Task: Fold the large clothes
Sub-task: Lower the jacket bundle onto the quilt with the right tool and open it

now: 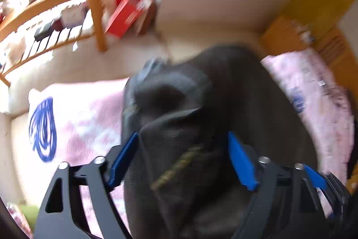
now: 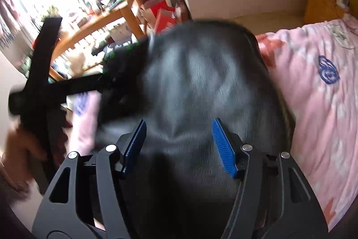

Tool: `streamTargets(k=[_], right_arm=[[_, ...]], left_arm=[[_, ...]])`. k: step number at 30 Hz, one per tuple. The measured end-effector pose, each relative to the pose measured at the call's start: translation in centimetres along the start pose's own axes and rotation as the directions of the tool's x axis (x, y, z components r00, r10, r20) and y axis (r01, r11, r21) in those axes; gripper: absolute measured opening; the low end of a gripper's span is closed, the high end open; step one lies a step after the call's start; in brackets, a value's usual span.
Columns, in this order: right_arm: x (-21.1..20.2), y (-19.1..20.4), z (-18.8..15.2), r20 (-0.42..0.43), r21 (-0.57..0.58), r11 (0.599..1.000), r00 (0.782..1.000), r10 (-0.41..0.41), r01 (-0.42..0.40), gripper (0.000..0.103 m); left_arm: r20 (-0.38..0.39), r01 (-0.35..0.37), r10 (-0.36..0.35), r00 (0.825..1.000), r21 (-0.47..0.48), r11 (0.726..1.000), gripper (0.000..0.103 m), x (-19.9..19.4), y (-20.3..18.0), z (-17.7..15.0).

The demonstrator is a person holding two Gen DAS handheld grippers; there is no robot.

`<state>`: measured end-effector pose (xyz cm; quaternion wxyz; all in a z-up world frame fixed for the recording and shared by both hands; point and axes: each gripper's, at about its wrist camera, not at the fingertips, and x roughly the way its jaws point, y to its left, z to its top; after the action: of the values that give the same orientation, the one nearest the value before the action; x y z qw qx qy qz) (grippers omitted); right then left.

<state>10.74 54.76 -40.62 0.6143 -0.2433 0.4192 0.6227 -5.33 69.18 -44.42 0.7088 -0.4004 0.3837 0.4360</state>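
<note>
Two grippers are standing with jaws wide, and you are gripping nothing with either. Your left gripper [image 1: 182, 158] is spreading its blue fingers [image 1: 125, 158] apart, with the dark garment [image 1: 201, 109] bunching between and ahead of them; whether cloth is touching the pads is lost in blur. Your right gripper [image 2: 179, 145] is likewise gaping over the same dark garment [image 2: 201, 82], which is mounding ahead of its jaws. The garment is lying on a pink bedspread [image 1: 85, 127] that is stretching to both sides of the jaws. Beyond the jaws, to the left, a wooden table [image 1: 96, 3] is standing beside red boxes [image 1: 125, 12].
</note>
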Motion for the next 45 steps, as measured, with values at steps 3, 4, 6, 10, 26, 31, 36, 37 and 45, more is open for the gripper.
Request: streamTargets(k=[3,4,6,10,26,31,36,37,45], right_arm=[[0.6,0.8,-3.2,0.017,-0.078,0.996,0.999,-0.042,0.043,0.060],[0.6,1.3,-4.2,0.033,-0.089,0.995,0.998,-0.052,0.054,0.060],[0.5,1.7,-5.3,0.047,-0.108,0.992,0.997,-0.061,0.065,0.060],[0.0,2.2,-6.4,0.044,-0.102,0.993,0.997,-0.062,0.066,0.060],[-2.4,-2.3,-10.3,0.002,0.001,0.987,0.987,-0.158,0.158,0.077],[-1.7,-2.7,-10.6,-0.005,0.016,0.988,0.988,-0.154,0.154,0.085],[-1.3,-3.5,-9.6,-0.107,0.115,0.990,0.991,-0.074,0.086,0.097],[-1.5,-3.5,-9.3,-0.118,0.132,0.987,0.990,-0.072,0.087,0.097],[-11.4,-1.2,-6.3,0.022,0.194,0.970,0.988,-0.154,0.147,0.097]], left_arm=[[-0.038,-0.002,0.003,0.999,0.025,1.000,0.081,1.4,0.7,-1.0],[-0.037,-0.010,0.011,0.999,0.034,0.999,0.083,1.6,1.0,-1.4],[-0.066,0.011,-0.011,0.998,-0.005,1.000,0.084,2.1,1.9,-1.8],[-0.076,0.019,-0.020,0.997,-0.012,1.000,0.085,1.4,2.5,-2.5],[-0.023,0.005,-0.005,1.000,0.028,1.000,0.093,-1.4,1.2,-13.0],[0.001,-0.015,0.015,1.000,0.039,0.999,0.096,-1.1,1.4,-13.3],[-0.040,-0.025,0.026,0.999,0.018,1.000,0.096,-2.7,1.0,-12.5],[-0.038,-0.033,0.034,0.999,0.023,0.999,0.096,-3.2,1.0,-12.3],[0.059,-0.111,0.103,0.993,0.156,0.982,0.095,-13.5,-3.2,-10.2]])
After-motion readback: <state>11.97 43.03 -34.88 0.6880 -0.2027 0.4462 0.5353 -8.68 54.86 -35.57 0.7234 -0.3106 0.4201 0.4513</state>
